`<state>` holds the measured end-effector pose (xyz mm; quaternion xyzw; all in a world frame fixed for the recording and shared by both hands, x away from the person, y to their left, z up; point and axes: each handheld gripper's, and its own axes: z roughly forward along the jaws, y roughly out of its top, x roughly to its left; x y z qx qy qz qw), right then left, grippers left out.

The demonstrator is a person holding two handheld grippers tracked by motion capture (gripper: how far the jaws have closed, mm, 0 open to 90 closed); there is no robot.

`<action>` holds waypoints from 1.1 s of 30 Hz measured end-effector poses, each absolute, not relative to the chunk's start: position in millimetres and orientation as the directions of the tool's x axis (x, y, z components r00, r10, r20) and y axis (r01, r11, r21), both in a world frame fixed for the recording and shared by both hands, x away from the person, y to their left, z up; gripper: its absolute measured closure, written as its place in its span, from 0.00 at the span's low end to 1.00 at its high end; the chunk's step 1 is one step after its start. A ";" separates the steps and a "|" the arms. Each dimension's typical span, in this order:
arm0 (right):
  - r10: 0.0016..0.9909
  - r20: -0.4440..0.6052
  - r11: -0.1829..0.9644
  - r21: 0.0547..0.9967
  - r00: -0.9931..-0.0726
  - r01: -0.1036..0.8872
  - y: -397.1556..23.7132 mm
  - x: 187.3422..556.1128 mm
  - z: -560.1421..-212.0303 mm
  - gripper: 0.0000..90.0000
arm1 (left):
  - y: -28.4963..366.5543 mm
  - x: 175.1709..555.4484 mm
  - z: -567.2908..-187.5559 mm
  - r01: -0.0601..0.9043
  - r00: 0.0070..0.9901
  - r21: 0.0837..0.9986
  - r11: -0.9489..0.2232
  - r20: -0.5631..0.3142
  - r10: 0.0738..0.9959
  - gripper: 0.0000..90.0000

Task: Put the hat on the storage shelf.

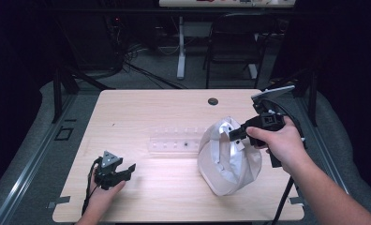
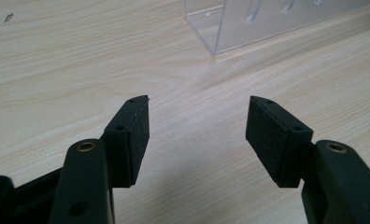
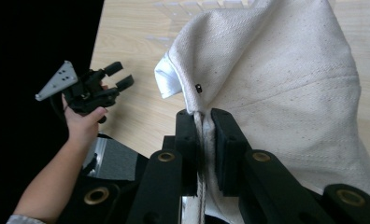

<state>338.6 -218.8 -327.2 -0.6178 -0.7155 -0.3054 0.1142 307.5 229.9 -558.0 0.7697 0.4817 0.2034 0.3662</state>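
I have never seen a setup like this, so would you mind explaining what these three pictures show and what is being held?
A person sits at a wooden table and holds a two-jaw gripping tool in each hand. The wide picture comes from a camera above the table. The other two come from small cameras riding on the tools, looking along their black jaws. The right gripper is shut on a fold of an off-white cloth bag, lifting that edge while the rest of the bag sits on the table. The left gripper rests low near the table's front left, jaws open with nothing between them. A clear plastic rack lies in the middle of the table, beside the bag.
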 end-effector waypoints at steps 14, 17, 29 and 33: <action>0.722 0.639 0.016 0.370 -0.267 0.929 -213.6 344.3 -310.7 0.91 | 227.6 307.2 -557.8 0.588 0.462 0.760 -0.277 -0.033 0.886 0.45; 0.709 0.651 0.004 0.379 -0.270 0.925 -212.9 346.6 -307.9 0.91 | 227.6 307.1 -557.7 0.587 0.462 0.760 -0.278 -0.033 0.886 0.45; 0.699 0.664 -0.037 0.403 -0.264 0.914 -209.5 360.3 -296.9 0.91 | 222.8 306.7 -557.3 0.582 0.473 0.762 -0.284 -0.033 0.881 0.44; 0.701 0.663 -0.044 0.409 -0.263 0.912 -209.1 366.1 -293.5 0.91 | 219.4 305.6 -555.2 0.568 0.467 0.773 -0.283 -0.020 0.884 0.39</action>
